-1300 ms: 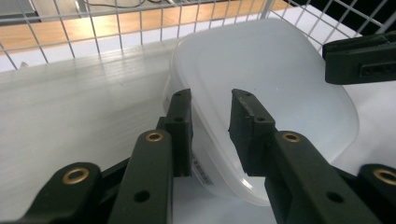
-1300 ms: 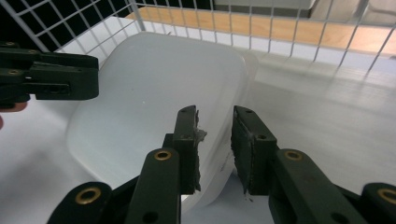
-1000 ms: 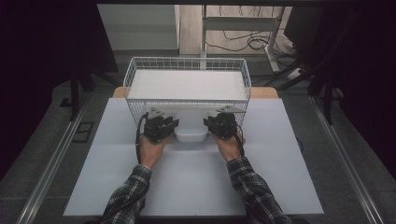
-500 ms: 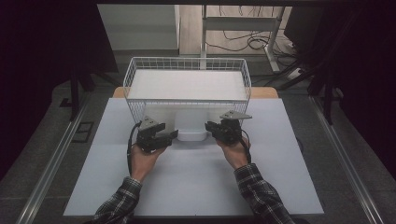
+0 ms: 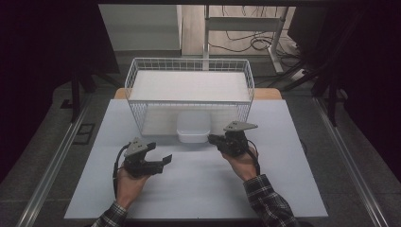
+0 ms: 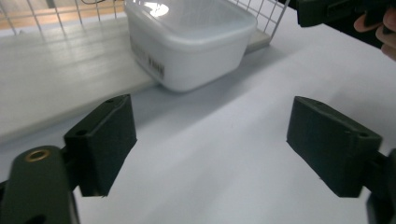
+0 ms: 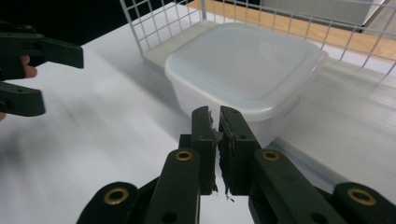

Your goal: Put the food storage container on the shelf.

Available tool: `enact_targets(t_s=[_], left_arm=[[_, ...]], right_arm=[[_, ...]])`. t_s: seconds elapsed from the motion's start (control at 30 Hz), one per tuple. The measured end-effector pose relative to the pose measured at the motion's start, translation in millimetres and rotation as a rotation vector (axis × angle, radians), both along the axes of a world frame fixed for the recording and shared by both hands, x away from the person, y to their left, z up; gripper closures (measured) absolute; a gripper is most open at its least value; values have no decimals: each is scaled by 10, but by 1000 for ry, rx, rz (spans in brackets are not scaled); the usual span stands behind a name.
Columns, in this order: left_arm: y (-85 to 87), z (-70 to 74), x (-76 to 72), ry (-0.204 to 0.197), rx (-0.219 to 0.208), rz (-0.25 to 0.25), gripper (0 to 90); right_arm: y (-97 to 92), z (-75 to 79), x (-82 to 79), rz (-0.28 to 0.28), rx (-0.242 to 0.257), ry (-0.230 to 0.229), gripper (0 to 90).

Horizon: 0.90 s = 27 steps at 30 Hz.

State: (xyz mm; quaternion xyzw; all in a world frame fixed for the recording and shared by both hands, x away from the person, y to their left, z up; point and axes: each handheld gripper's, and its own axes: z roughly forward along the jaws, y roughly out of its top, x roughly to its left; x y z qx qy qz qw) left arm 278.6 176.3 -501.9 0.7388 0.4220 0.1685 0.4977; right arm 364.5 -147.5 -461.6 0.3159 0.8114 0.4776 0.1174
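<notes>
Two grippers over the white desk (image 5: 198, 189), nothing held. The left gripper (image 5: 158, 163) has just been opening its jaws, which stand wide apart with bare desk between them. The right gripper (image 5: 215, 139) has just been closing, its jaws all but together on nothing. Ahead of both pairs of jaws sits the lidded white container (image 5: 193, 132), poking out of the wire basket (image 5: 142, 116), just beyond the right tips.

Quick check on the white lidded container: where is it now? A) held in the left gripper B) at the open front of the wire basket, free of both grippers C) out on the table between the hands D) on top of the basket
B: the white lidded container sits at the wire basket front edge; the left gripper is open and empty, the right gripper is shut just beside it, gripping nothing.
</notes>
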Motion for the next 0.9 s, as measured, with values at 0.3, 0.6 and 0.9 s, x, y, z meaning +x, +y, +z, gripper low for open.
enact_targets(t_s=[0.3,0.6,0.9], left_arm=[[80,-130,-341,-10,75,8,56],[147,-181,-498,-22,80,-8,33],[114,-215,-523,-28,124,-34,15]], right_arm=[[130,-139,-68,44,-32,25,833],[409,-297,-10,76,-82,37,852],[486,-429,193,3,-30,66,880]])
